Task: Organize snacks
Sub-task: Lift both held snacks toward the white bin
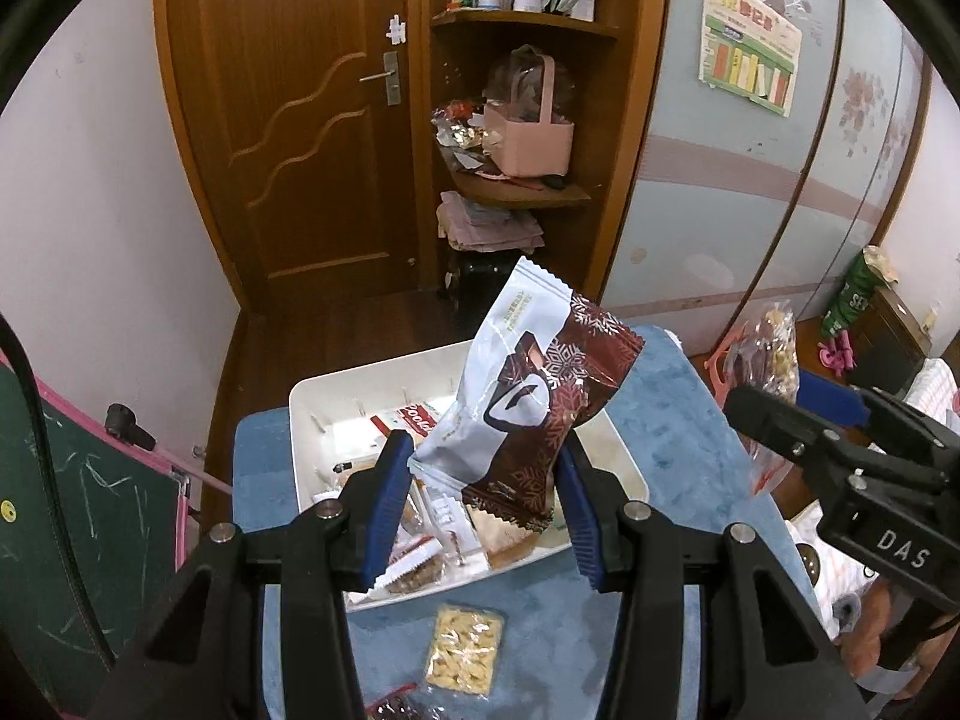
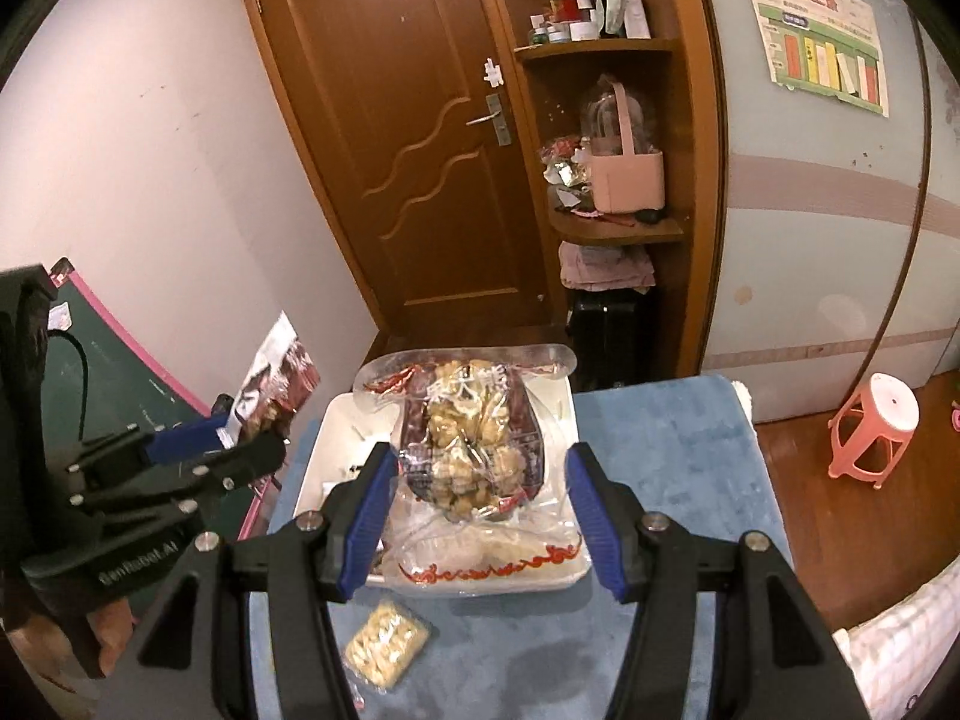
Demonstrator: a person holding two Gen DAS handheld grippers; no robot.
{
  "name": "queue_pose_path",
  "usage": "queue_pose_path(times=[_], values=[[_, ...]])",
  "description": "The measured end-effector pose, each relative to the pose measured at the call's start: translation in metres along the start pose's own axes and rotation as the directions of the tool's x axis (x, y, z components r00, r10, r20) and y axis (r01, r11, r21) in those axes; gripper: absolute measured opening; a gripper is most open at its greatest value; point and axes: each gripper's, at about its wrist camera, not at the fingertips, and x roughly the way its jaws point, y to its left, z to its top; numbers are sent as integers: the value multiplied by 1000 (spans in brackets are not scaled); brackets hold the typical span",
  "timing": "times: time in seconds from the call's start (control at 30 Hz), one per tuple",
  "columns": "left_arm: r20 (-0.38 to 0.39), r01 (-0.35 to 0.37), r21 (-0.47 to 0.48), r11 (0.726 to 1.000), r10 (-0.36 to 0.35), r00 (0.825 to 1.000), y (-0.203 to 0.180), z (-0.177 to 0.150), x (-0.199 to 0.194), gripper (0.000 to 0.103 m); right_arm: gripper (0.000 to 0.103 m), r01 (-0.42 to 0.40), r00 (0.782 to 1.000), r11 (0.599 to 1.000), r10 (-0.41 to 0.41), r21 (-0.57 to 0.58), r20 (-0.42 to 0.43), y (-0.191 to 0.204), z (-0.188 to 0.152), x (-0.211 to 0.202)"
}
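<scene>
Left gripper (image 1: 486, 498): jaws part-closed, clamped on a white-and-maroon snack packet (image 1: 528, 396), held upright above the tray.
Right gripper (image 2: 480, 510): jaws wider, clamped on a clear bag of nuts (image 2: 474, 450), also raised over the tray.
White tray (image 1: 300, 402): set on a blue mat (image 1: 672, 420); several packets seen inside.
Loose item: peanut brittle pack (image 1: 463, 648) lying on the mat, just before the tray.
Obscured: tray contents largely hidden by the held packets.

Wooden door (image 1: 312, 120), corner shelves (image 1: 522, 21), pink stool (image 2: 873, 429)
</scene>
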Motion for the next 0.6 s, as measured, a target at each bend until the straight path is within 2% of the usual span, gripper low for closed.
queue_pose_path(times=[0.6], values=[[-77,-50,-27,998,47,996,53,0,69,46,58,56,993,998,-58,-20,-105,21,9,70]])
